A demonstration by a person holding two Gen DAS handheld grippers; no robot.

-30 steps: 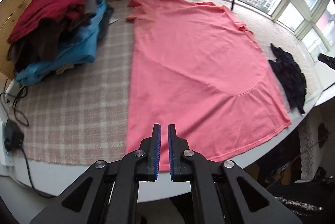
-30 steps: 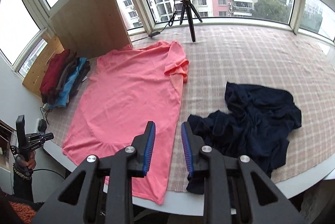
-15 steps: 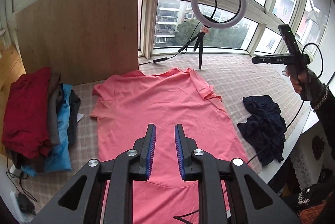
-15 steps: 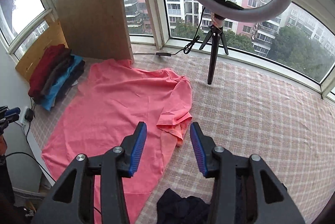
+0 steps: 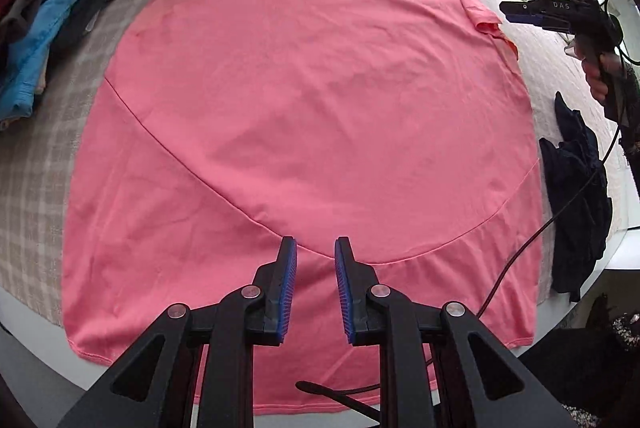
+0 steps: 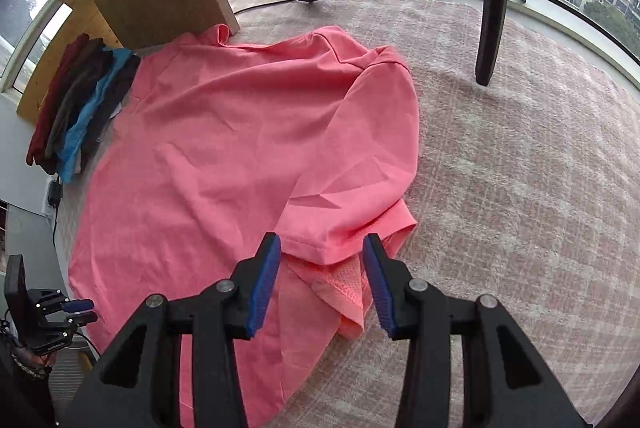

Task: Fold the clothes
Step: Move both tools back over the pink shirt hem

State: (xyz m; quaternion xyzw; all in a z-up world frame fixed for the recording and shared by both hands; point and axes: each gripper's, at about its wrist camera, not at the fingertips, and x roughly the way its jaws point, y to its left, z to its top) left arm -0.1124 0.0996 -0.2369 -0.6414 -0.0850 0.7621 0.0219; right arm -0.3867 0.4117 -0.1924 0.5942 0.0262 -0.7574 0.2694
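We hold the left hand-held gripper (image 5: 315, 286) narrowly parted over the hem at the table's (image 6: 520, 156) near edge and the right hand-held gripper (image 6: 322, 282) wide around the crumpled sleeve (image 6: 352, 228), since the pink shirt (image 5: 312, 100) lies flat, ready for folding.

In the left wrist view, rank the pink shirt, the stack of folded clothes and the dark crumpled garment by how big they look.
1. Pink shirt: fills most of the view.
2 and 3. Stack of folded clothes and dark crumpled garment: they look alike in size; the stack is cut off by the frame edge, so I won't rank them.
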